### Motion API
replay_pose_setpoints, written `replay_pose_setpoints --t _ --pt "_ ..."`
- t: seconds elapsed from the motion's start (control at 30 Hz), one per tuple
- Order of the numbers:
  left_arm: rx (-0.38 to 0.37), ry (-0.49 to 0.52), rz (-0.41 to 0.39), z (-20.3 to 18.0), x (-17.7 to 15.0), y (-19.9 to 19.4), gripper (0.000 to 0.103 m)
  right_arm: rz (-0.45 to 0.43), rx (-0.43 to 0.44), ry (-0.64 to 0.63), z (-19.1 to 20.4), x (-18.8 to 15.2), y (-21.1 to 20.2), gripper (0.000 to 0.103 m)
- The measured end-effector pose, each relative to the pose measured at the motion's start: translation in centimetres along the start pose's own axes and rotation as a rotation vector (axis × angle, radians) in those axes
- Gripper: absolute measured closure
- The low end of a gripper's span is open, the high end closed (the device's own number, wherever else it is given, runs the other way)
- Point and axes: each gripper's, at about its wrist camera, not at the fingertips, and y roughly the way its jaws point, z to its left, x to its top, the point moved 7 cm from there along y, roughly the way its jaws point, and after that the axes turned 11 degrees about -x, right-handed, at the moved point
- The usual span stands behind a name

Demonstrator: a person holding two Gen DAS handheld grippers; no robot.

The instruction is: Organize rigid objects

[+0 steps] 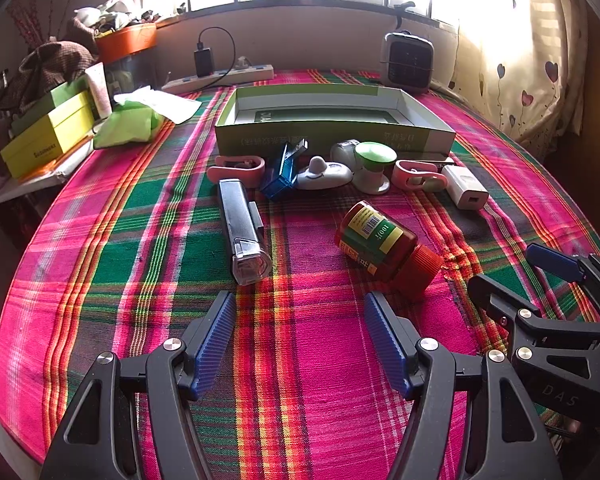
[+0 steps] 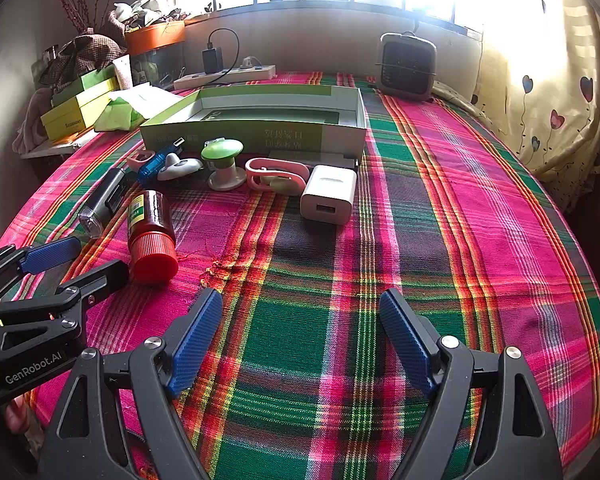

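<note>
Both hand-held grippers, left (image 1: 300, 344) and right (image 2: 300, 340), were wide and empty; the red-capped brown plastic bottle (image 1: 384, 246) needed a crosswise, mid-body grasp.

My left gripper (image 1: 300, 344) has matt black plastic arms, ribbed blue pads and bright metal rivets. The tablecloth (image 1: 320, 360) is woven plaid cloth, slightly rough. The bottle (image 1: 384, 244) is glossy translucent red-brown plastic with a ridged cap and paper label. The box (image 1: 332, 136) is matt card. The charger (image 2: 328, 194) is smooth white plastic.
</note>
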Motion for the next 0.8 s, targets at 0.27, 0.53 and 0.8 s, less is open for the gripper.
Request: replay_pose_setpoints --t 0.27,0.53,0.8 --pt "-0.004 -0.002 0.003 0.17 -0.01 -0.06 0.037 0.0 -0.001 -0.001 -0.22 0.03 0.01 0.022" --pt "-0.004 -0.002 0.006 0.25 -0.04 -0.03 0.037 0.001 0.001 -0.001 -0.31 0.01 0.05 0.022" --pt "-0.01 0.0 0.011 0.24 -0.12 0.16 0.037 0.013 0.005 -0.003 -0.23 0.18 -0.05 0.022"
